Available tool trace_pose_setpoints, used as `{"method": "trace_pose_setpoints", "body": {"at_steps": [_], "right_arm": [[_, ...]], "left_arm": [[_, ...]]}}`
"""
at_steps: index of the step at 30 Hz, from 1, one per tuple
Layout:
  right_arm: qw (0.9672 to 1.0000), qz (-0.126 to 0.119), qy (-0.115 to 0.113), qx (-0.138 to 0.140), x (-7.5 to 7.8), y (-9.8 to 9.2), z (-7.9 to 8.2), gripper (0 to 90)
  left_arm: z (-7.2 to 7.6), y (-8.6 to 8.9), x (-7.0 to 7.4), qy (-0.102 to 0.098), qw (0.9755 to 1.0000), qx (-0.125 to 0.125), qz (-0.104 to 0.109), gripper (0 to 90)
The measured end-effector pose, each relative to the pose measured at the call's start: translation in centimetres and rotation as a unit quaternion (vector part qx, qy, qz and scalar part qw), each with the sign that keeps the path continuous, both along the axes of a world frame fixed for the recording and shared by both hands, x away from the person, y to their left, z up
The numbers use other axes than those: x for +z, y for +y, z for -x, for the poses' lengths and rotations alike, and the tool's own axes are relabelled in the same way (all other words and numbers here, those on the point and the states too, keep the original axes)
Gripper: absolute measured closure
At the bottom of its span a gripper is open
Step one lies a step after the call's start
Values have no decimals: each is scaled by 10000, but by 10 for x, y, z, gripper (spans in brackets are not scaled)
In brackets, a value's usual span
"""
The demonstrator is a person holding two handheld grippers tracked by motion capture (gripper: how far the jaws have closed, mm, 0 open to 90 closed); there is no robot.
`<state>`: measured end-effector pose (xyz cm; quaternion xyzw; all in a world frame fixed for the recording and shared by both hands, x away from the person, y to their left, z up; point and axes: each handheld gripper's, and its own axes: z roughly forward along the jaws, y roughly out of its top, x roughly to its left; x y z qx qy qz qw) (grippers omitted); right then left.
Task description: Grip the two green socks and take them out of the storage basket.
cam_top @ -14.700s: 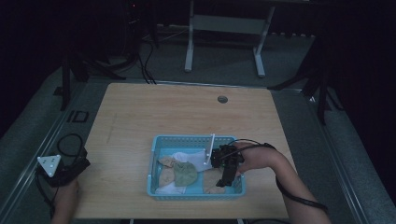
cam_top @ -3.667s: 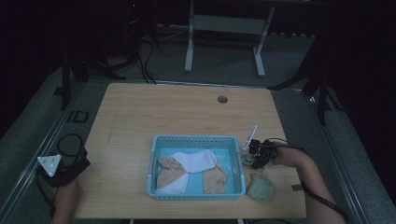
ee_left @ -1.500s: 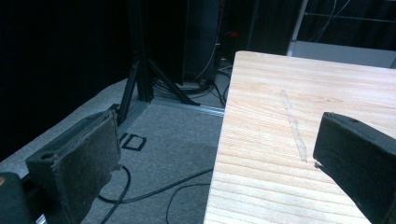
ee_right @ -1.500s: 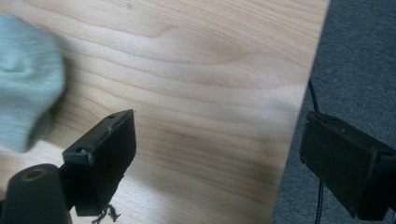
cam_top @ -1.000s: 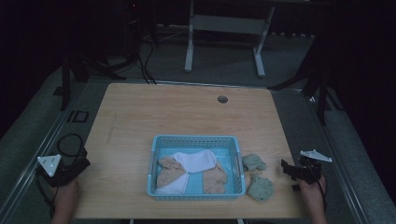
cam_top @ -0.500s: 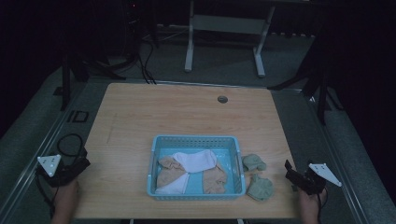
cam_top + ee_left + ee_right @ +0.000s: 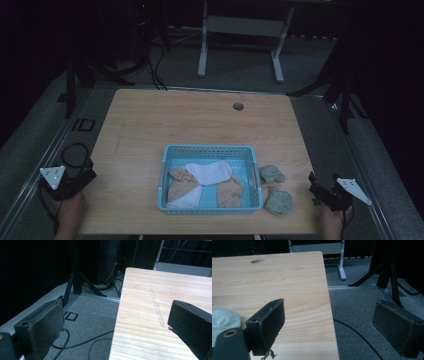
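**Green socks out, four left in the blue basket**

Blue plastic basket [image 7: 163, 172] sits near the front edge of the wooden table [image 7: 200, 120], and everything is placed from it. Two green socks [image 7: 272, 174] [image 7: 278, 201] lie on the wood just beside its right wall — sorted out, it seems. Inside it remain two white socks [image 7: 212, 171] and two tan ones [image 7: 180, 183]. The right gripper [image 7: 318, 189] hangs off the table's edge, right of the basket, jaws spread and empty; the left gripper [image 7: 85, 178] waits well to the basket's left, likewise released. By this reading the job is about a third done — two colours to go.
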<state>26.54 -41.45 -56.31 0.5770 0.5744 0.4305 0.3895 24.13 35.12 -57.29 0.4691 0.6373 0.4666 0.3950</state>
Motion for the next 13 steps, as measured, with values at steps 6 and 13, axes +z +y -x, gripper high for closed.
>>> {"method": "trace_pose_setpoints", "body": {"at_steps": [6,13], "right_arm": [[9999,-85,-6,58,0,-1,0,108],[9999,-51,70,80,0,0,-2,110]], "left_arm": [[0,0,0,-3,10000,1,-1,7],[0,0,0,-9,10000,-7,7,7]]}}
